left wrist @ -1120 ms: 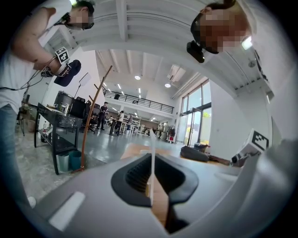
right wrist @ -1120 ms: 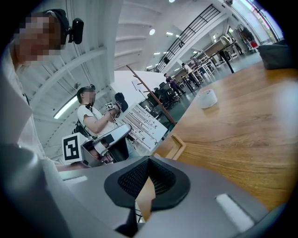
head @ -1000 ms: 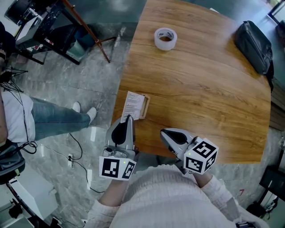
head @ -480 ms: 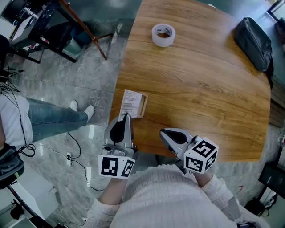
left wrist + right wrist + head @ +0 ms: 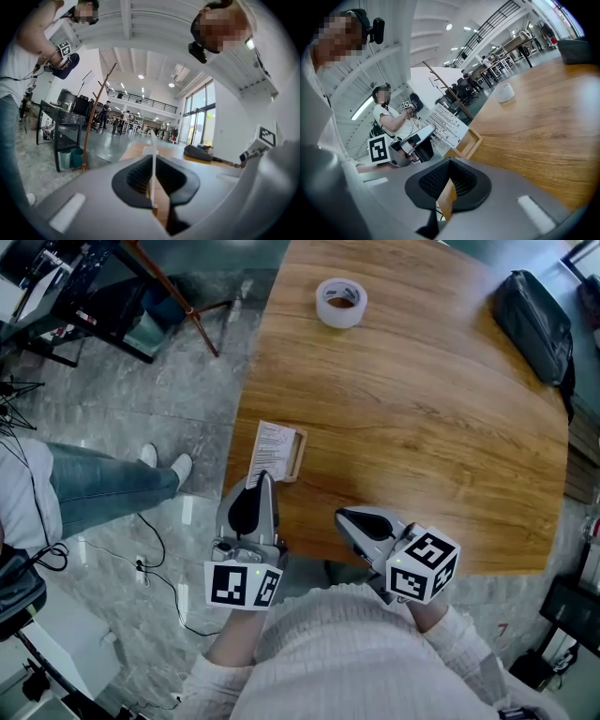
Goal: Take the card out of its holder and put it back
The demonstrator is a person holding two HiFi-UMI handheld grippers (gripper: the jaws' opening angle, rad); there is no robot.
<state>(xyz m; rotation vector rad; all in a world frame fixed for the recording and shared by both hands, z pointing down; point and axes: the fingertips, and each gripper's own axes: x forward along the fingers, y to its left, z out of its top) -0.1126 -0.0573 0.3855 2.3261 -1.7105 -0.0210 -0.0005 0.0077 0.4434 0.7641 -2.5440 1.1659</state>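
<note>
View drifted slightly, card (image 5: 270,448) at wooden table (image 5: 422,427) edge, grey floor (image 5: 187,381)

Grey left gripper (image 5: 265,478); pale, perhaps knitted sweater (image 5: 347,652)

Bright, even light (probably daylight); gripper views bulge, corners black.

A wooden table (image 5: 422,427) with rounded edges stands on a grey marbled floor (image 5: 122,418). A black bag (image 5: 534,329) lies at the table's far right edge, and a tape roll (image 5: 340,302) sits near its far edge. A dark metal rack (image 5: 66,287) stands off its left side. The hall beyond has white ceiling beams (image 5: 126,18), round ceiling lights (image 5: 141,76), tall windows (image 5: 199,119) and a railed gallery (image 5: 145,101).
</note>
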